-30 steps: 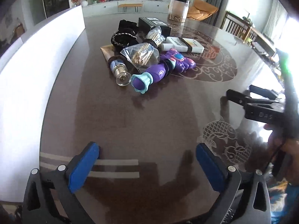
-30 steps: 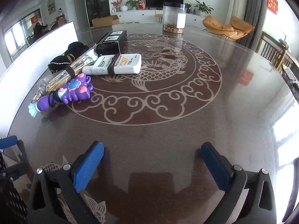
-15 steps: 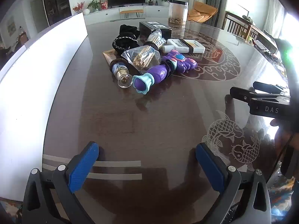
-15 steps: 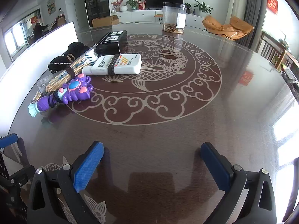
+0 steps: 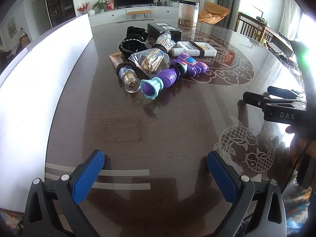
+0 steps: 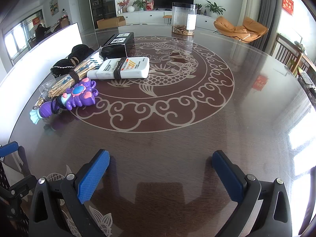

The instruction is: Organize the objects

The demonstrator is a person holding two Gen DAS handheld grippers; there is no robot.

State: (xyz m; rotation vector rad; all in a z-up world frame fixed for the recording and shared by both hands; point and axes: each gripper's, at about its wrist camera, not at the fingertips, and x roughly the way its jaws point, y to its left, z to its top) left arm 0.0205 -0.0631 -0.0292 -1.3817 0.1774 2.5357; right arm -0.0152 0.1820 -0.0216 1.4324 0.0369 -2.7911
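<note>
Objects for sorting — purple toy (image 5: 173,73), bagged sticks (image 5: 152,60), white bottle (image 6: 123,68), black box (image 6: 117,42) — heaped untouched at table (image 6: 197,138) far-left side, both left gripper (image 5: 156,175) and right gripper (image 6: 161,174) spread wide, empty, well short; organizing apparently not yet begun.

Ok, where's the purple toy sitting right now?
The purple toy lies at the near end of the pile, left of the table's round pattern in the right wrist view. The white bottle is just behind it and the bagged sticks lie against it.
</note>
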